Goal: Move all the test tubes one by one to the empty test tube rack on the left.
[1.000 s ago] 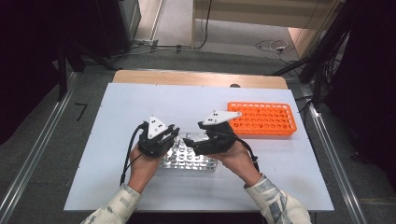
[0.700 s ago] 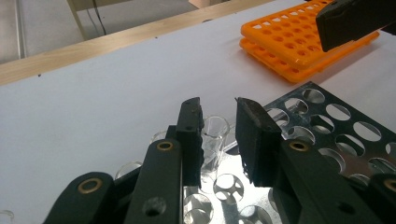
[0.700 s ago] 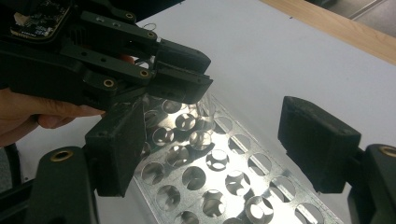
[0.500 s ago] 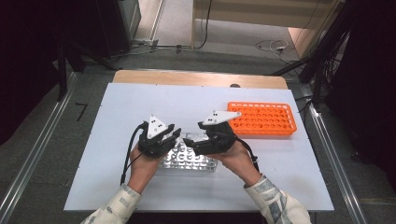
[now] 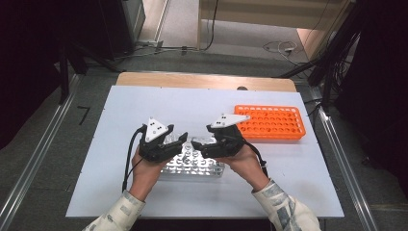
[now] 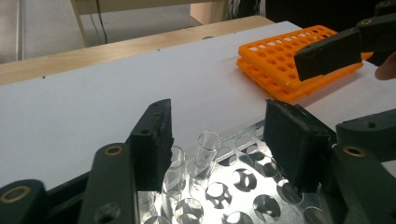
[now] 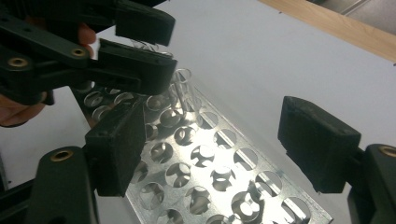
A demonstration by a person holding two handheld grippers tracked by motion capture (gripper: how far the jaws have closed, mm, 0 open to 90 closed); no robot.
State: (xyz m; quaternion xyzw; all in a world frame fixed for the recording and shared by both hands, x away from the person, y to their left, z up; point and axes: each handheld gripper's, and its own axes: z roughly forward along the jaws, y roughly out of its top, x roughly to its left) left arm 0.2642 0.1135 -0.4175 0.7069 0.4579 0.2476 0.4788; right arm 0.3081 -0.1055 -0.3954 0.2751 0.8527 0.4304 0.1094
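Glass tube: it stands upright in a hole of the clear rack, near that rack's far end, with its open mouth up. In my left gripper view it sits between my two jaws, nearer the left one, and neither pad touches it. In my right gripper view I see the same tube just behind my left tool's jaw.
Clear rack: a see-through plate full of round holes, lying on the white table close to my side, under both of my tools. More glass tubes show in the holes beside the first one, at the lower left of my left gripper view.
Left gripper: my jaws have just been opening and stand apart over the rack's far end, with the tube in the gap and nothing pinched.
Right gripper: my jaws stand wide over the rack, with nothing between the pads; its tips face my left tool's tips, very near them.
Orange rack: it lies flat on the table beyond my right hand, well apart from the clear rack; its holes look bare.
White table: it carries both racks, and a wooden edge runs along its far side.
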